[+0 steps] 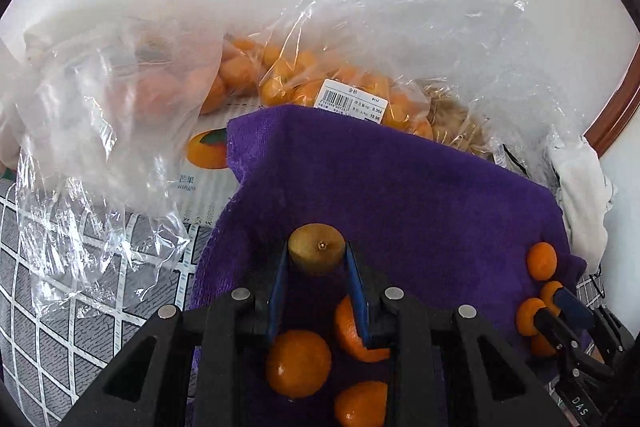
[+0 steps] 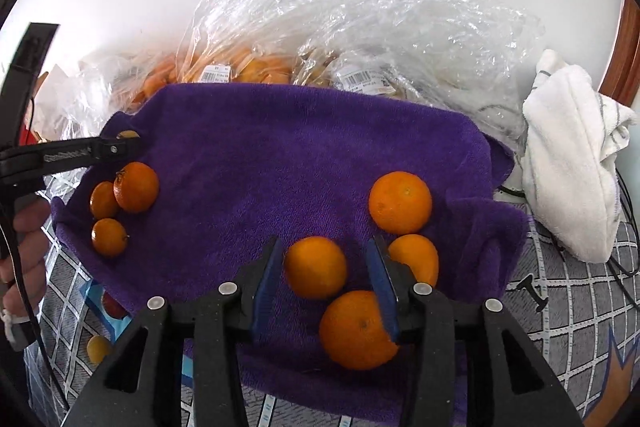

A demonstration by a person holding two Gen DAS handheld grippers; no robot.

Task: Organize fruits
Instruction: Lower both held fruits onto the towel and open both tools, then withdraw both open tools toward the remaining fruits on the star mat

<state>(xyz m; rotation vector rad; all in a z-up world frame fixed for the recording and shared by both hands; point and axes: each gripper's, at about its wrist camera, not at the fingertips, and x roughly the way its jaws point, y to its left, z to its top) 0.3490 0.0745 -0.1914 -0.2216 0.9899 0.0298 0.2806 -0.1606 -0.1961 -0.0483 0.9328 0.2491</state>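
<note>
My left gripper (image 1: pixel 317 255) is shut on a brown kiwi (image 1: pixel 317 249) and holds it over the purple towel (image 1: pixel 400 187). Three mandarins (image 1: pixel 298 363) lie on the towel under its fingers. My right gripper (image 2: pixel 326 269) is open above the towel (image 2: pixel 280 155), with a mandarin (image 2: pixel 315 267) between its fingers and untouched. Three more mandarins (image 2: pixel 400 202) lie close around it. Another three small mandarins (image 2: pixel 136 187) lie at the towel's left edge, below the left gripper (image 2: pixel 124 143). The right gripper also shows in the left wrist view (image 1: pixel 560 311).
Clear plastic bags of orange fruit (image 1: pixel 280 75) with price labels lie behind the towel, on a mango box (image 1: pixel 208 155). A crumpled white cloth (image 2: pixel 572 155) sits to the right. The surface is a grey checked cover (image 1: pixel 60 307). A small yellow fruit (image 2: pixel 98 349) lies at the left.
</note>
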